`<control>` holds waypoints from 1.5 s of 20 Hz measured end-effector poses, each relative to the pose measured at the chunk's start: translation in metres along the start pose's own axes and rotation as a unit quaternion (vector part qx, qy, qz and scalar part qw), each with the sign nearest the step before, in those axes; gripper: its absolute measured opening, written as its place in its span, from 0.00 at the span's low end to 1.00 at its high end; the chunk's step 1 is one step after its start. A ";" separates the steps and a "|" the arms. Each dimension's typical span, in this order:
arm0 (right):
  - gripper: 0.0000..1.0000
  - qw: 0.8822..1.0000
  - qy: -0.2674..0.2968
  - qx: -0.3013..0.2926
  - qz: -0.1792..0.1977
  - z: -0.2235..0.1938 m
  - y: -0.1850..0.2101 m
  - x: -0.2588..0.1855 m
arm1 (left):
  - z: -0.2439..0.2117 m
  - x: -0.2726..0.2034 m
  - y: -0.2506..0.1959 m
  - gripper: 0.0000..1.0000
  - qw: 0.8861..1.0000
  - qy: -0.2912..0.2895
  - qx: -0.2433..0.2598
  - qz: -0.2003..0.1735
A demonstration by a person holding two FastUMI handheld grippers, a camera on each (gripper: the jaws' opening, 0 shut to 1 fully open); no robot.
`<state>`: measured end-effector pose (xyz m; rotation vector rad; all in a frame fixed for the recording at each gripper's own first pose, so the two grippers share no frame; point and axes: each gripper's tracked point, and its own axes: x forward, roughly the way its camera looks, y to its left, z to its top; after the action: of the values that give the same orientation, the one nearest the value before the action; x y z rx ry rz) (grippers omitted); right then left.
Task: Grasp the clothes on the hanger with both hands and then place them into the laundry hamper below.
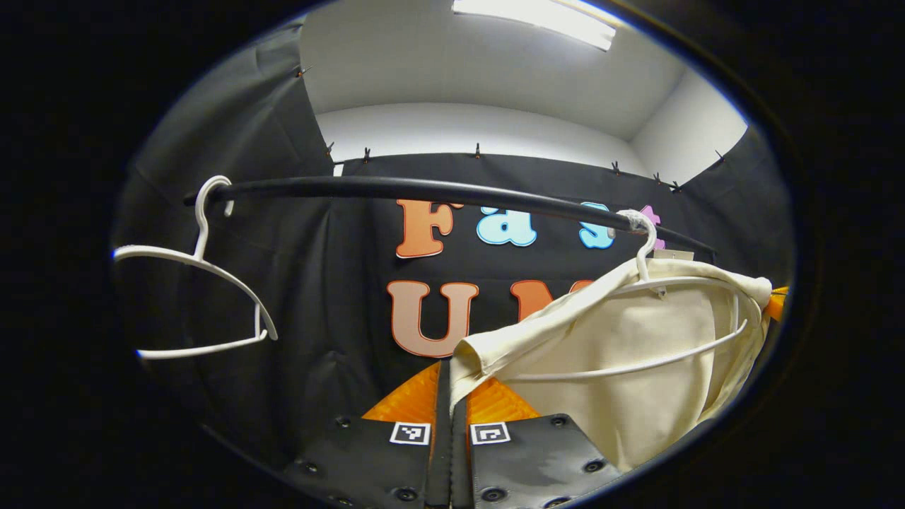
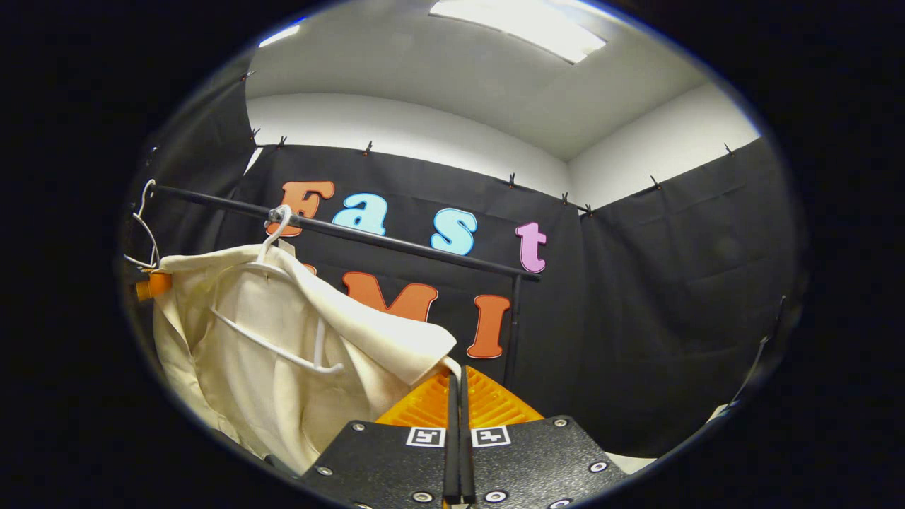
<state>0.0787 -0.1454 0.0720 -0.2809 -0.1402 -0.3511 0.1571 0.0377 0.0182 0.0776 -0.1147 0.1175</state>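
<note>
A cream garment (image 1: 636, 360) hangs on a white hanger (image 1: 657, 283) from the black rail (image 1: 424, 189). In the left gripper view my left gripper (image 1: 451, 378) is shut, pinching the garment's near shoulder edge between its fingers. In the right gripper view the same cream garment (image 2: 269, 353) drapes off its hanger (image 2: 272, 237) at the left. My right gripper (image 2: 458, 378) is shut on the other shoulder corner. Both pinched edges are pulled outward from the hanger. A bit of the other gripper shows beyond the cloth in each view.
An empty white hanger (image 1: 205, 283) hangs at the left end of the rail. The rail's upright post (image 2: 514, 332) stands just beyond my right gripper. Black cloth walls close in the booth behind and to the right.
</note>
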 end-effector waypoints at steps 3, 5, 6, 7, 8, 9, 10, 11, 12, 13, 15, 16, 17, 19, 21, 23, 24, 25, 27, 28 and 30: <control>0.00 1.000 0.009 0.005 -0.001 -0.002 -0.011 0.012 | 0.011 0.006 0.005 0.07 1.000 -0.010 0.005 0.004; 0.00 1.000 0.005 -0.012 -0.011 -0.005 -0.016 0.021 | 0.016 0.008 0.008 0.07 1.000 -0.013 0.005 0.010; 0.00 0.999 0.001 -0.028 -0.017 -0.006 -0.017 0.025 | 0.019 0.009 0.007 0.07 1.000 -0.016 0.010 0.013; 0.00 0.999 -0.001 -0.040 -0.019 -0.008 -0.015 0.029 | 0.022 0.010 0.010 0.07 0.999 -0.020 0.022 0.020; 0.00 0.999 0.004 -0.043 -0.013 -0.013 -0.009 0.032 | 0.026 0.014 0.015 0.07 0.999 -0.025 0.035 0.028; 0.00 0.999 0.012 -0.036 -0.005 -0.022 -0.002 0.037 | 0.027 0.016 0.017 0.07 0.998 -0.028 0.044 0.034; 0.00 1.000 0.020 -0.022 0.006 -0.031 0.004 0.039 | 0.024 0.017 0.020 0.07 0.998 -0.027 0.045 0.036; 0.00 0.999 0.026 -0.011 0.015 -0.039 0.009 0.038 | 0.019 0.018 0.022 0.07 0.998 -0.023 0.041 0.036; 0.00 0.999 0.031 -0.002 0.024 -0.048 0.014 0.039 | 0.012 0.019 0.024 0.06 0.999 -0.017 0.037 0.036; 0.00 0.999 0.038 0.005 0.034 -0.060 0.021 0.039 | 0.004 0.018 0.027 0.09 0.999 -0.010 0.036 0.039; 0.00 0.997 0.054 0.016 0.058 -0.079 0.041 0.036 | -0.003 0.021 0.037 0.07 0.998 0.000 0.041 0.049; 0.00 0.996 0.059 0.022 0.067 -0.086 0.046 0.030 | -0.009 0.023 0.041 0.07 0.998 0.005 0.041 0.053; 0.00 0.995 0.063 0.028 0.075 -0.092 0.053 0.028 | -0.015 0.024 0.046 0.07 0.998 0.010 0.037 0.056; 0.00 0.993 0.067 0.037 0.087 -0.101 0.064 0.024 | -0.027 0.023 0.052 0.07 0.998 0.021 0.028 0.058; 0.00 0.992 0.070 0.045 0.093 -0.107 0.068 0.018 | -0.032 0.020 0.053 0.06 0.998 0.025 0.031 0.055; 0.00 0.993 0.066 0.039 0.095 -0.111 0.069 0.011 | -0.034 0.017 0.053 0.07 0.998 0.024 0.039 0.051; 0.00 0.993 0.065 0.033 0.095 -0.112 0.069 0.008 | -0.034 0.017 0.053 0.07 0.997 0.025 0.042 0.051; 0.00 0.993 0.065 0.032 0.095 -0.113 0.069 0.006 | -0.037 0.016 0.053 0.07 0.997 0.027 0.042 0.051; 0.00 0.992 0.066 0.035 0.097 -0.114 0.073 0.003 | -0.040 0.015 0.055 0.07 0.997 0.032 0.037 0.052; 0.00 0.992 0.066 0.036 0.098 -0.113 0.074 0.003 | -0.041 0.014 0.056 0.07 0.997 0.034 0.035 0.051; 0.00 0.992 0.066 0.032 0.099 -0.117 0.079 0.004 | -0.047 0.012 0.057 0.07 0.997 0.039 0.037 0.052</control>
<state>0.1209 -0.1103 -0.0581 -0.2058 0.0063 -0.1678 0.1674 0.0998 -0.0226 0.1415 -0.0362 0.2282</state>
